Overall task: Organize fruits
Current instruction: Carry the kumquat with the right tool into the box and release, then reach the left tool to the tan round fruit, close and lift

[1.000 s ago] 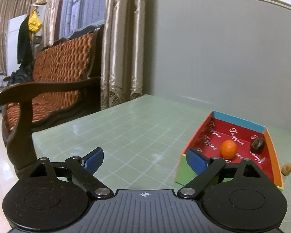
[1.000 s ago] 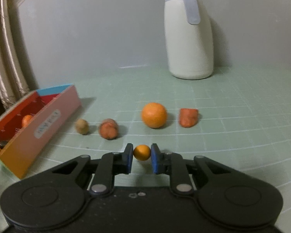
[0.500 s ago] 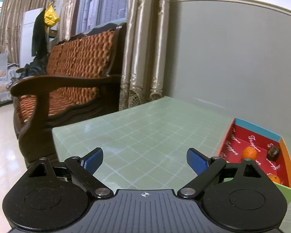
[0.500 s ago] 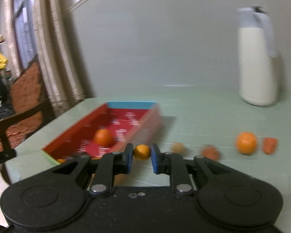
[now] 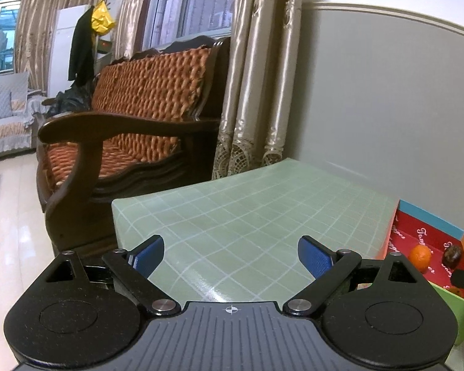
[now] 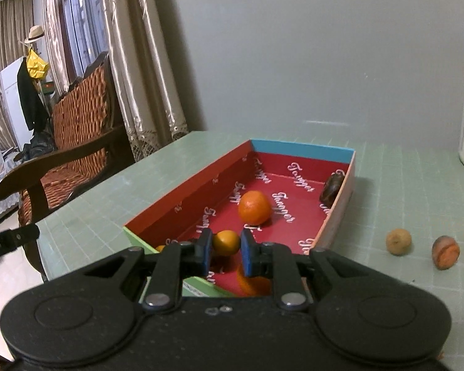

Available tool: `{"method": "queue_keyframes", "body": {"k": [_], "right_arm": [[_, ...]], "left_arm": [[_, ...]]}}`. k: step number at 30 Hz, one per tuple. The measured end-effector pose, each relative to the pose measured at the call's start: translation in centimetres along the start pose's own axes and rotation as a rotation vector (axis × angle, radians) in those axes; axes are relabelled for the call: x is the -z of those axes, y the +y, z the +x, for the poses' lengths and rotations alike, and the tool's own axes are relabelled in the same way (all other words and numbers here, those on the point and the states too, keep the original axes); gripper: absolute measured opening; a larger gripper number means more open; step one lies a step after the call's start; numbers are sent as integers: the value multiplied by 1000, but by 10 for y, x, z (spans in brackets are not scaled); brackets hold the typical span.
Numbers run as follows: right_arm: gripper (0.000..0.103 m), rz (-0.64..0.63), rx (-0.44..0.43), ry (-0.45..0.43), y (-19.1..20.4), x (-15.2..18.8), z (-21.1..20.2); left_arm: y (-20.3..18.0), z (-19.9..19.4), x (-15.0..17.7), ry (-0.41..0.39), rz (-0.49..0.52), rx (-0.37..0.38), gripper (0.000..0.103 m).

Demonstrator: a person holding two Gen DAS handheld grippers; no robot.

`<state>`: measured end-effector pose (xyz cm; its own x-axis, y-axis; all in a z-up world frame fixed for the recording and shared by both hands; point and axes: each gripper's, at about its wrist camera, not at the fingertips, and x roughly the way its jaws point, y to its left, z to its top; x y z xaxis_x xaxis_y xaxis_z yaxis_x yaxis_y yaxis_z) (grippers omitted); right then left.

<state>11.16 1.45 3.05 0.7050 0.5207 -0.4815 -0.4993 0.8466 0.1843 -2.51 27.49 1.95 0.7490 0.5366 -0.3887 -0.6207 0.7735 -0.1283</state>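
While the left gripper [image 5: 231,252] idles wide open w/ nothing between its jaws, the right gripper [image 6: 226,245] pinches a small orange fruit [image 6: 226,242] over the red box [image 6: 191,198], apparently for drop-off.

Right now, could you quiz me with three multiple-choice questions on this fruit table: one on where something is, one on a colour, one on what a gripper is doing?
1. Where is the dark brown fruit?
A. on the sofa
B. in the box's far right corner
C. beside the jug

2. What colour is the inside floor of the box?
A. red
B. white
C. black

3. What is the right gripper doing?
A. standing wide open
B. clamped on a small orange fruit
C. holding a spoon

Answers: B, it lies against the box's far right wall; A, the floor is red with pale lettering; B, both blue pads press the fruit's sides.
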Motion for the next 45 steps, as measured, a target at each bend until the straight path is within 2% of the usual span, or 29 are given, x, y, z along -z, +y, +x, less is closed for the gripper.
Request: {"method": "queue_keyframes", "body": {"k": [2, 7, 9, 12, 14, 16, 19, 24, 27, 31, 34, 38, 45], "right_arm": [[31, 10, -2, -14, 0, 2, -2], [32, 29, -2, -18, -5, 1, -4], [36, 38, 8, -35, -10, 1, -10], [46, 54, 35, -58, -21, 2, -19], [62, 64, 61, -73, -30, 3, -27], [70, 65, 91, -91, -39, 4, -33], [69, 57, 141, -112, -53, 7, -45], [80, 69, 236, -143, -82, 16, -65], [83, 84, 298, -158, -100, 22, -76], [90, 123, 379, -190, -124, 30, -91], [90, 145, 438, -203, -140, 37, -102], [90, 184, 481, -219, -159, 44, -119], [91, 246, 540, -253, -187, 56, -152]], "left_arm": [[0, 1, 0, 1, 1, 1, 93], [-4, 0, 2, -1, 12, 8, 93], [-8, -1, 2, -3, 19, 11, 93], [-15, -3, 4, -9, 39, 18, 93], [-21, -5, 5, -12, 50, 24, 93], [-26, -6, 5, -14, 58, 34, 93], [-36, -10, 7, -21, 76, 49, 93], [-60, -18, 12, -39, 132, 102, 93], [-81, -25, 17, -54, 174, 142, 93], [-110, -35, 21, -65, 216, 238, 93], [-135, -45, 26, -74, 268, 304, 93], [-171, -61, 34, -83, 338, 403, 93], [-238, -82, 53, -55, 438, 538, 93]]}}
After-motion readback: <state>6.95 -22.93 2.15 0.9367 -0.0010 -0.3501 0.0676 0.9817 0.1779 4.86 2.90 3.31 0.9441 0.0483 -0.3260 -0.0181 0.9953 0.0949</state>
